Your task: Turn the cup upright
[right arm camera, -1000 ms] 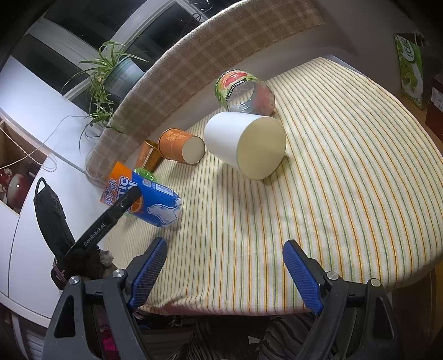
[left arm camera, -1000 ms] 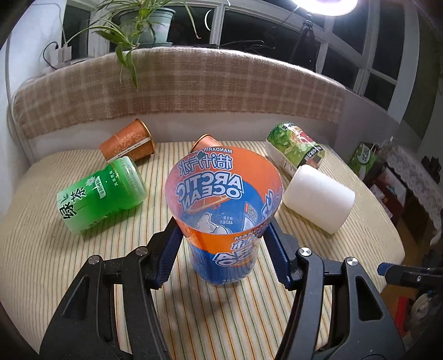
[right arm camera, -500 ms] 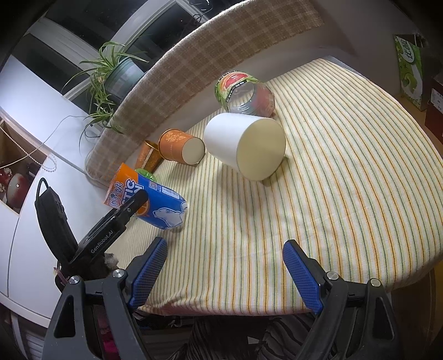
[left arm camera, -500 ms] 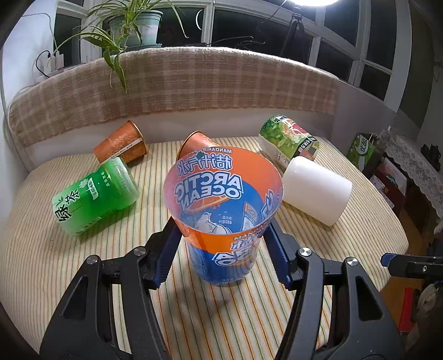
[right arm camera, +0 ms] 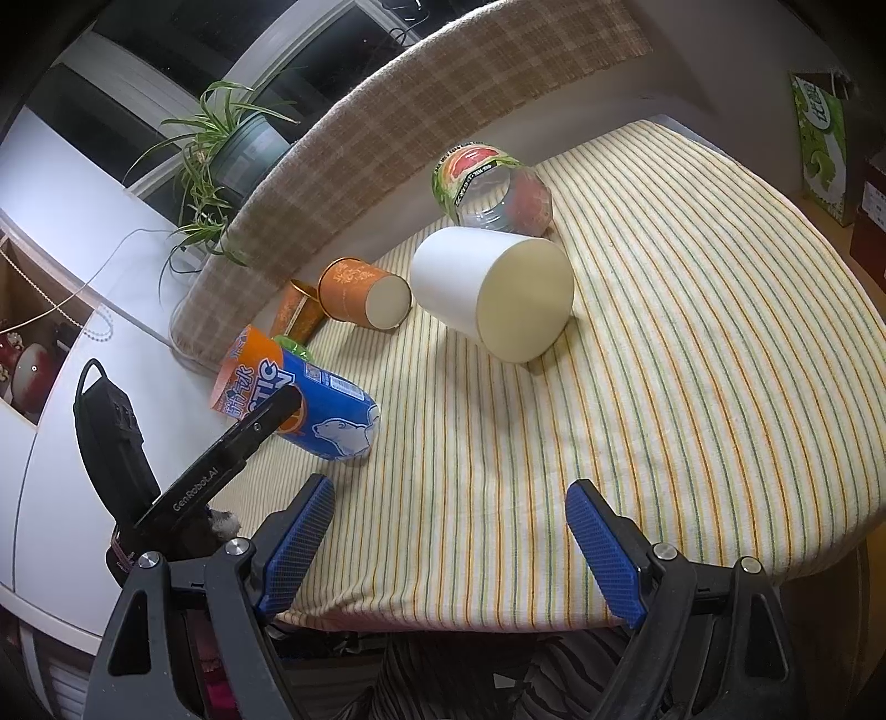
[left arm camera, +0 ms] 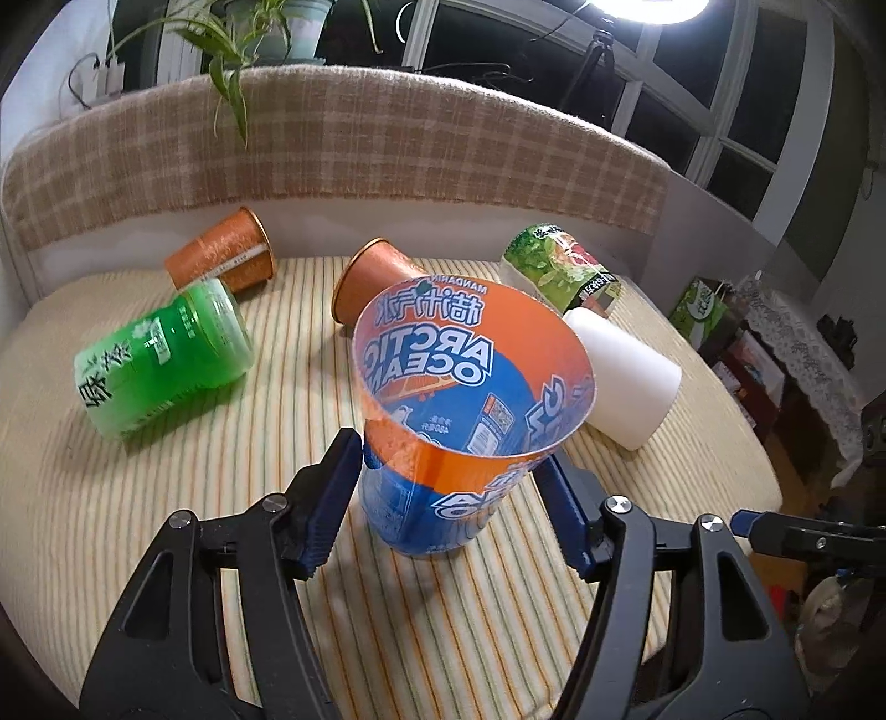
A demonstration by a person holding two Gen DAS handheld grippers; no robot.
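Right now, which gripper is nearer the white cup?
Left. The left gripper, holding the Arctic Ocean cup, sits beside the white cup; the right gripper hangs back at the table edge.

Striped cloth (right arm camera: 692, 387) covers the rounded table. Checked woven backrest (left arm camera: 354, 144) curves along its far edge. Behind: dark window panes (left arm camera: 498, 39) in white frames, potted spider plant (right arm camera: 232, 149) on the sill. Bright lamp (left arm camera: 648, 8) overhead. White counter (right arm camera: 72, 387) beside the table.
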